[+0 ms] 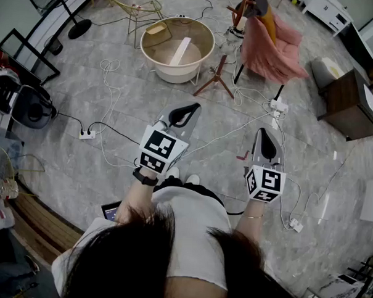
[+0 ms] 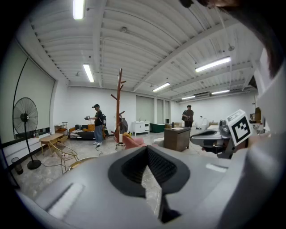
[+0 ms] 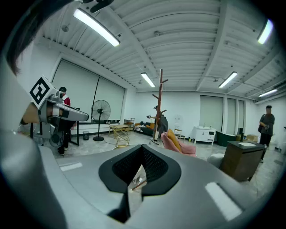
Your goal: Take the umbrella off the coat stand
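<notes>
The wooden coat stand rises from the grey floor well ahead of me, its legs spread beside a pink armchair. A dark folded thing, apparently the umbrella, hangs low on the stand's pole; it also shows in the left gripper view as the same dark bundle on the stand. My left gripper and right gripper are held side by side in front of my chest, pointing toward the stand and far short of it. Both are shut with nothing in them.
A round wooden tub on a stand is ahead left, with white cables and a power strip across the floor. A brown cabinet stands right, a floor fan far left. One person is near the stand, another further right.
</notes>
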Demonstrator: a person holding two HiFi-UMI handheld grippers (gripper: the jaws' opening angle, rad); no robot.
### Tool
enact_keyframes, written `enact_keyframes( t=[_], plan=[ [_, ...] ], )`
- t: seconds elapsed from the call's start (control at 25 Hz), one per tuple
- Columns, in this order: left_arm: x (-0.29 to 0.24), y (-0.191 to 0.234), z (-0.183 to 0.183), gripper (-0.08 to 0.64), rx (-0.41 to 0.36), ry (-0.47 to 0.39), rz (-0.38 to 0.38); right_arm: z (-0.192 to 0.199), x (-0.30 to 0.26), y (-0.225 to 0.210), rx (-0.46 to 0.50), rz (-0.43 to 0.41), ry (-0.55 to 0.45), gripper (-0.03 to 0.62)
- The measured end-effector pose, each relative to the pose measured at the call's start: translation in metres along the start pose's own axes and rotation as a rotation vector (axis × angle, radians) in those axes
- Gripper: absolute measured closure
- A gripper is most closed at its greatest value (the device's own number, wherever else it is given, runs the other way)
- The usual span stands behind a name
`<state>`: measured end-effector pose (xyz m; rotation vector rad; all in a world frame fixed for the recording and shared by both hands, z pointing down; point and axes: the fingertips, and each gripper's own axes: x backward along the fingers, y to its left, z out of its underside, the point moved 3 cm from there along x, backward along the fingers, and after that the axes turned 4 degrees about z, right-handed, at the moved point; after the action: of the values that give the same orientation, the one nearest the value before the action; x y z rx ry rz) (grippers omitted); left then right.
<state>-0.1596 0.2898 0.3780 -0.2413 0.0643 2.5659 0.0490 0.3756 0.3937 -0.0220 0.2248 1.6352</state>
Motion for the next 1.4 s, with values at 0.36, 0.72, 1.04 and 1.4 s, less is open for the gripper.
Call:
enact_keyframes(
  t=[0.36, 0.72, 1.04, 1.4],
  plan=[
    [0.008, -0.014, -0.001, 0.502, -0.009, -0.036, -0.044, -0.003, 0.016, -0.006, -0.041, -0.030, -0.071, 0.589],
    [0.004, -0.018, -0.008, 0.502, 0.001, -0.060, -0.048, -0.028, 0.019, -0.005, -0.063, -0.084, -0.139, 0.583],
    [-0.036, 0.014, 0.006, 0.502, 0.038, -0.038, -0.037, -0.021, -0.030, -0.011, -0.078, -0.106, -0.102, 0.526],
    [-0.115, 0.099, 0.005, 0.502, 0.069, -0.004, -0.027, -0.017, -0.148, -0.022, -0.103, -0.118, -0.032, 0.495]
  ],
)
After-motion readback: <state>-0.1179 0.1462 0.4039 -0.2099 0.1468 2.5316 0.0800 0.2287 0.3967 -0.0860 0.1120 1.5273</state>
